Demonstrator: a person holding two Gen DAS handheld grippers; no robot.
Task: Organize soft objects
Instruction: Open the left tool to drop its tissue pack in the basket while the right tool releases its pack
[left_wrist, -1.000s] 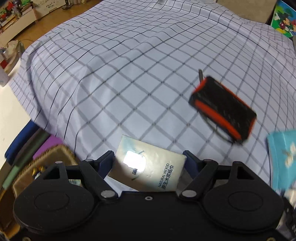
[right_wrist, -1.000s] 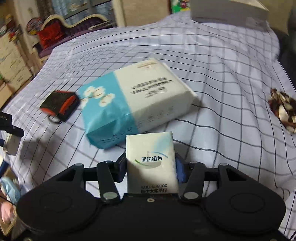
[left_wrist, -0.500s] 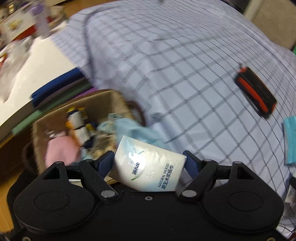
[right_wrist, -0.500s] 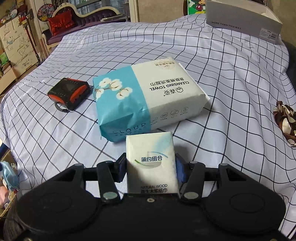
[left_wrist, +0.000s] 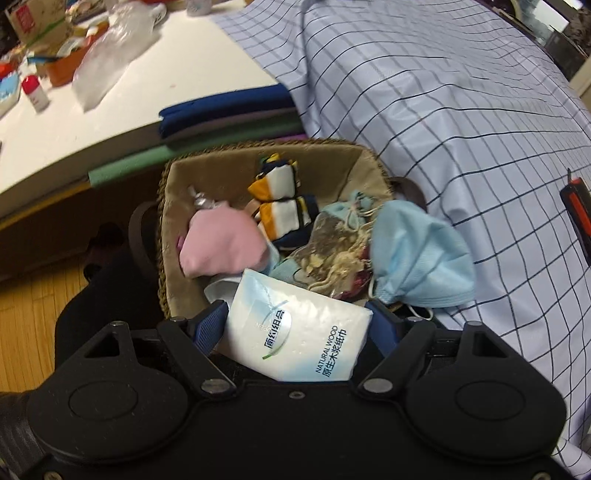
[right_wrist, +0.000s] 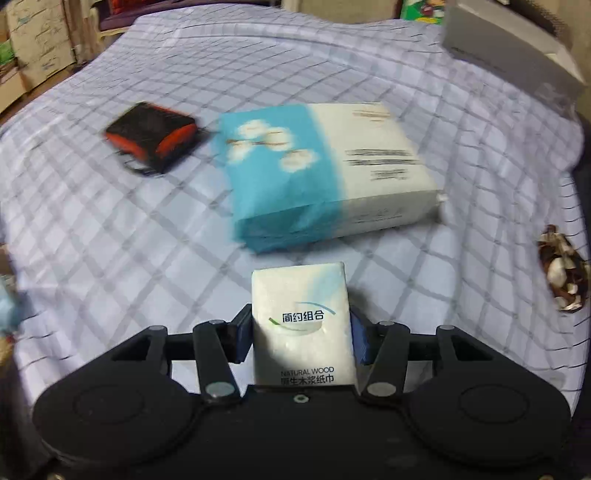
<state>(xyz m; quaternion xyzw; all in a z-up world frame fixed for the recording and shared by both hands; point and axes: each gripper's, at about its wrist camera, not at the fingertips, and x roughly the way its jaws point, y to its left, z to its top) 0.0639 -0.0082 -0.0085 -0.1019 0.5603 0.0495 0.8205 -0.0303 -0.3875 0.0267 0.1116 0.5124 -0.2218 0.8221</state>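
My left gripper is shut on a white tissue pack held crosswise, just above the near rim of a woven basket. Inside the basket lie a pink cloth, striped socks, a drawstring pouch and a blue face mask. My right gripper is shut on a second white tissue pack, held upright over the checked bedsheet. Beyond it lies a large blue-and-white cleansing towel pack.
A black-and-orange device lies left of the towel pack and also shows at the right edge in the left wrist view. A brown patterned item sits far right. A grey box is at the back. Folded cloths and a cluttered white table stand behind the basket.
My left gripper swung with its tissue pack from over the bed to above the basket beside it. The right gripper drifted slightly over the bed, still holding its pack.
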